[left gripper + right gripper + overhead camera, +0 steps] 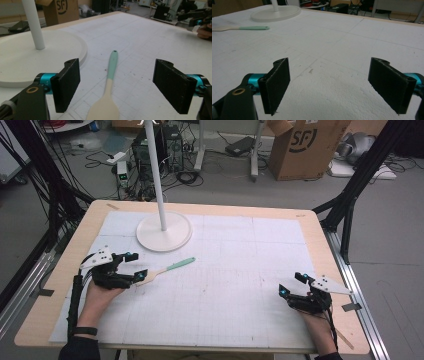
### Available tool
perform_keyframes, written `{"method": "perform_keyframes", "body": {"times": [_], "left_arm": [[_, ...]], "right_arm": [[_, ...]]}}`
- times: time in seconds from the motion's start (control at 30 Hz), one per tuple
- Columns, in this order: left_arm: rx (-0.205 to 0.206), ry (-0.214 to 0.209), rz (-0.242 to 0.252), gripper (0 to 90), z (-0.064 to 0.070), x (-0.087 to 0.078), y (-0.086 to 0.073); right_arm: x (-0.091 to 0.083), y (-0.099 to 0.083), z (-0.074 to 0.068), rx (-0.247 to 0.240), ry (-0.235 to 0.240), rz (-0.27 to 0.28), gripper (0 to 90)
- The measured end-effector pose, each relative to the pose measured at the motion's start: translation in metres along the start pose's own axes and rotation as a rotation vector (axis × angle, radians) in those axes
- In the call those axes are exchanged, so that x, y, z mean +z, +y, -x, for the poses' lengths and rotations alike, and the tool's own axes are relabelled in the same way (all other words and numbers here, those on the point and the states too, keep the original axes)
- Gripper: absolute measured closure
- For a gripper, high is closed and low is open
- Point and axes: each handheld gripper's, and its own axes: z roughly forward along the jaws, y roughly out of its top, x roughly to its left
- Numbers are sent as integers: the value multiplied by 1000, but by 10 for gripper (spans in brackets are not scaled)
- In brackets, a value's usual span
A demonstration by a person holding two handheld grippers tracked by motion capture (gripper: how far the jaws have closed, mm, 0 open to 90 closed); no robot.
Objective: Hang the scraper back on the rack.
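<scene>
worktop [320, 240]: pale wooden top under a white gridded foam sheet [240, 270].
spoon [162, 270]: wooden spoon with a mint-green handle, flat on the sheet at the left side, bowl toward the left hand-held gripper, handle tip aimed at the far right.
left hand-held gripper [135, 265]: released, black jaws spread wide; in its own view the spoon bowl [103, 108] lies between them, on the sheet, neither pad touching it.
right hand-held gripper [292, 284]: released, jaws wide apart over bare sheet at the near right; well apart from the spoon.
lamp stand [164, 231]: round white base with a white upright pole, far left of the sheet, just beyond the spoon handle.
floor behind: brown cardboard box [305, 145], tangled black cables [145, 165].
</scene>
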Motion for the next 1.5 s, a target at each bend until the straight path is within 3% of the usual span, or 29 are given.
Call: {"method": "perform_keyframes", "body": {"times": [0.1, 0.47, 0.77, 1.0, 1.23, 1.33, 1.5], "left_arm": [[10, -6, -68, 231, -2, 15, 1], [51, -44, -227, 341, -5, 53, 3], [112, -59, -313, 568, -3, 67, 6], [123, -45, -388, 642, -3, 73, 0], [111, -47, -374, 707, -6, 74, -1], [125, -45, -377, 789, -4, 74, -1], [113, -45, -371, 805, -5, 74, -1]], "right_arm": [[0, 0, -1, 4, 1, -2, 169], [0, 0, 0, 5, 0, -1, 169], [0, 0, 0, 2, 2, 0, 169], [-1, 0, 0, 4, 5, -1, 169], [-1, 0, 0, 4, 5, -1, 169], [-1, 0, 0, 5, 5, -2, 169], [-1, 0, 0, 6, 5, -1, 169]]}}
